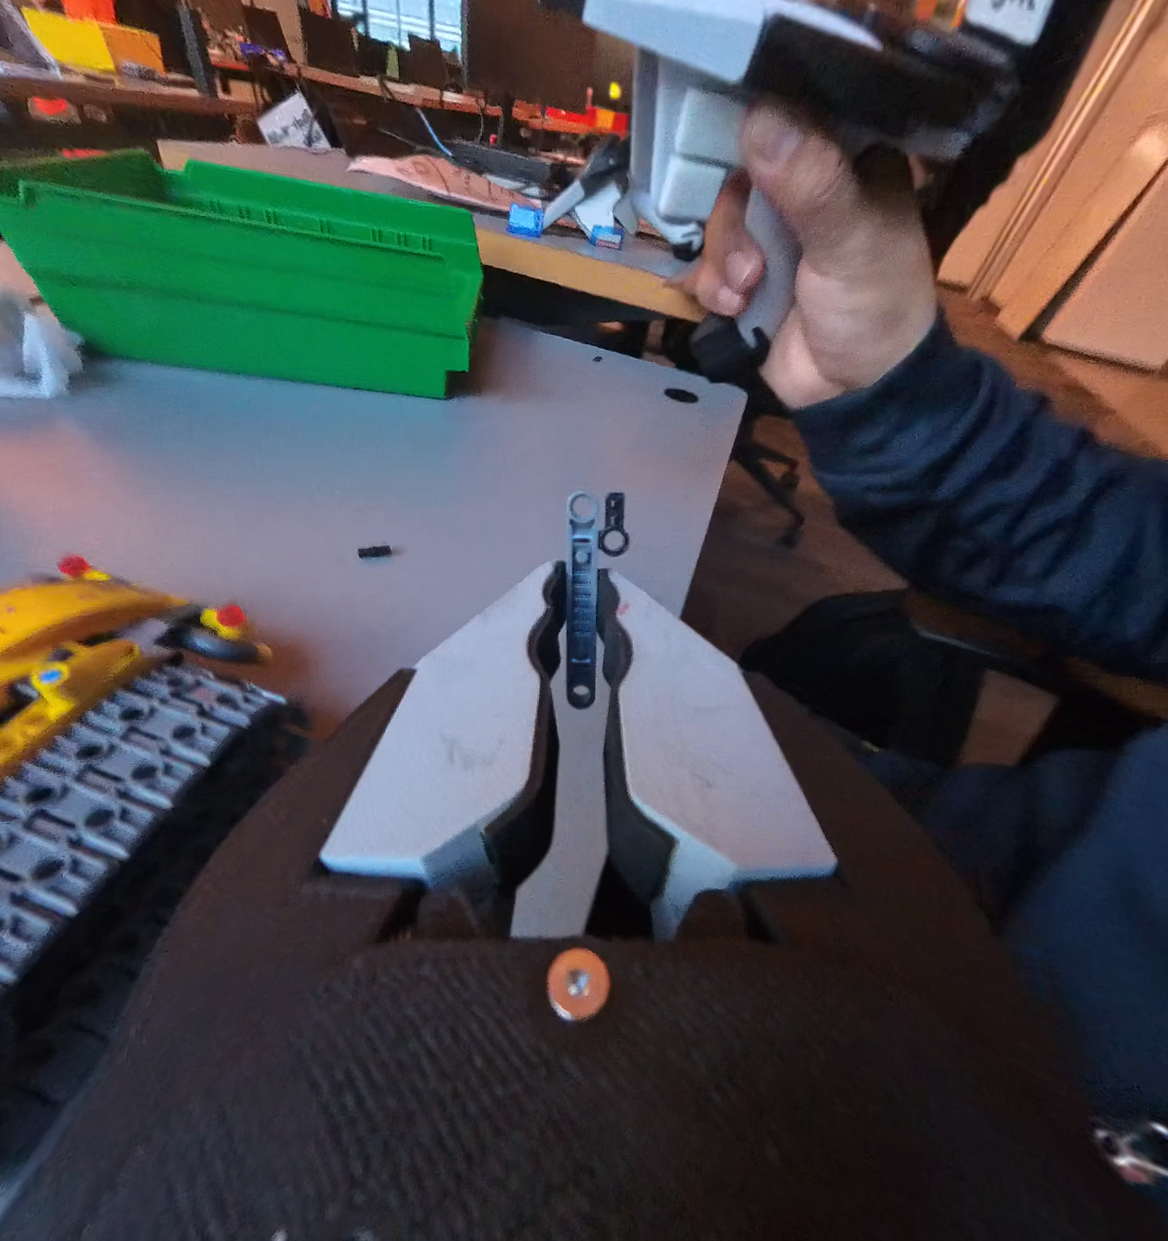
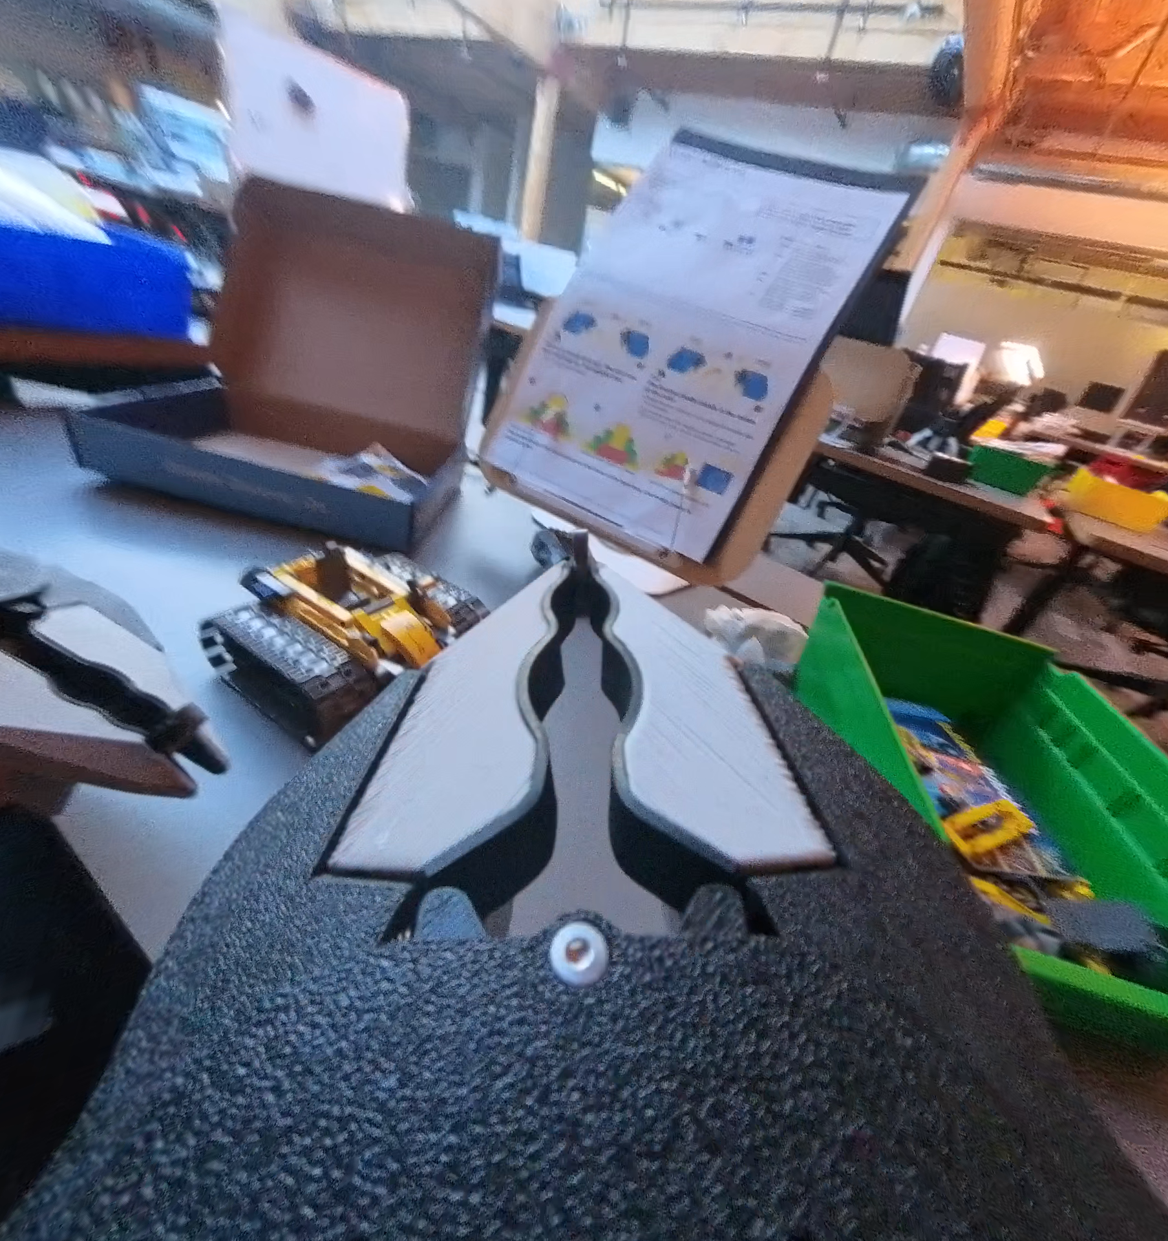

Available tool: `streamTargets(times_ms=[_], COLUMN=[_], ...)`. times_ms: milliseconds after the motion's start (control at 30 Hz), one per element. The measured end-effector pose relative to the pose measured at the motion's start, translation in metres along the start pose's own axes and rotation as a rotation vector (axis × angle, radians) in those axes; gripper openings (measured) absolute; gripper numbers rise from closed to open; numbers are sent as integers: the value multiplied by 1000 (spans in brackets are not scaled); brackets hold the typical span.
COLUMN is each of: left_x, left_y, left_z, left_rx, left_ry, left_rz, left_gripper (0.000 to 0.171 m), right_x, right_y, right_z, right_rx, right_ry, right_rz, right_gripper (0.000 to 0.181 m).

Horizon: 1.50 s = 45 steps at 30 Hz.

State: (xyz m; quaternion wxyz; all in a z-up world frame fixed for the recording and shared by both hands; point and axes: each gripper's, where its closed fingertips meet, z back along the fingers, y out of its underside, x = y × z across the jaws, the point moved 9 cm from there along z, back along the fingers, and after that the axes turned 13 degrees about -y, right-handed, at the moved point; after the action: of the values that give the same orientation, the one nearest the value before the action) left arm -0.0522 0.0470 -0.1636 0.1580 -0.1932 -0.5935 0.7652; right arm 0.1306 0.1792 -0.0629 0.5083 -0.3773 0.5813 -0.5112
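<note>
Overhead, your left gripper (image 1: 582, 591) was clamped on a grey slotted bar (image 1: 581, 604) above the table (image 1: 299, 470); your right gripper (image 2: 581, 584) pinched a small dark piece (image 2: 579, 544) near the tracked yellow model (image 2: 339, 624).

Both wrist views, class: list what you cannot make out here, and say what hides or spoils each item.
- Tracked yellow model: left wrist view, cut off by the left edge.
- Small dark piece pinched at the right gripper tips: right wrist view, too small and mostly covered by the fingers.
- Green bin contents: right wrist view, blurred, partly behind the bin wall.
- Instruction sheet: right wrist view, blurred.
</note>
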Motion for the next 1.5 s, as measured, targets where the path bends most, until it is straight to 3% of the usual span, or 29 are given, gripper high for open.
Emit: streamTargets(times_ms=[67, 167, 367, 467, 533, 733, 800, 867, 1067, 1167, 1300, 1400, 1500], left_x=[1, 0, 4, 8, 11, 15, 16, 16, 10, 2, -8, -10, -15], left_y=[2, 11, 16, 18, 18, 18, 18, 18, 15, 14, 14, 15, 16], left_z=[-6, -7, -10, -11, -11, -12, -12, -11, -5, -6, -9, -9, -10], left_rx=[47, 61, 100, 111, 117, 124, 122, 114, 33, 52, 97, 106, 100], left_ry=[-5, 16, 28, 55, 70, 95, 94, 88, -11, -88, -203, -306, -322], left_rz=[-53, -50, -26, 35, 69, 127, 137, 137, 38, -93, -311, -495, -565], left_gripper=[5, 5, 5, 5, 5, 5, 5, 5, 5, 5, 5, 5, 5], right_x=[-4, -26, -138, -192, -213, -234, -220, -188, -23, 46, 86, 92, 87], right_y=[6, 22, 50, 72, 84, 98, 87, 73, 70, 76, 83, 85, 94], right_z=[-2, 5, 36, 36, 30, 19, 18, 13, -16, -22, -29, -32, -38], right_rx=[15, 70, 267, 410, 486, 553, 472, 366, 263, 270, 301, 272, 291], right_ry=[-15, 131, 328, 306, 252, 229, 227, 124, -512, -713, -735, -697, -631], right_rz=[-38, 6, -88, -223, -320, -403, -384, -391, -607, -654, -625, -632, -662], right_gripper=[0, 1, 0, 1, 12, 18, 16, 15, 12, 10, 11, 12, 13])
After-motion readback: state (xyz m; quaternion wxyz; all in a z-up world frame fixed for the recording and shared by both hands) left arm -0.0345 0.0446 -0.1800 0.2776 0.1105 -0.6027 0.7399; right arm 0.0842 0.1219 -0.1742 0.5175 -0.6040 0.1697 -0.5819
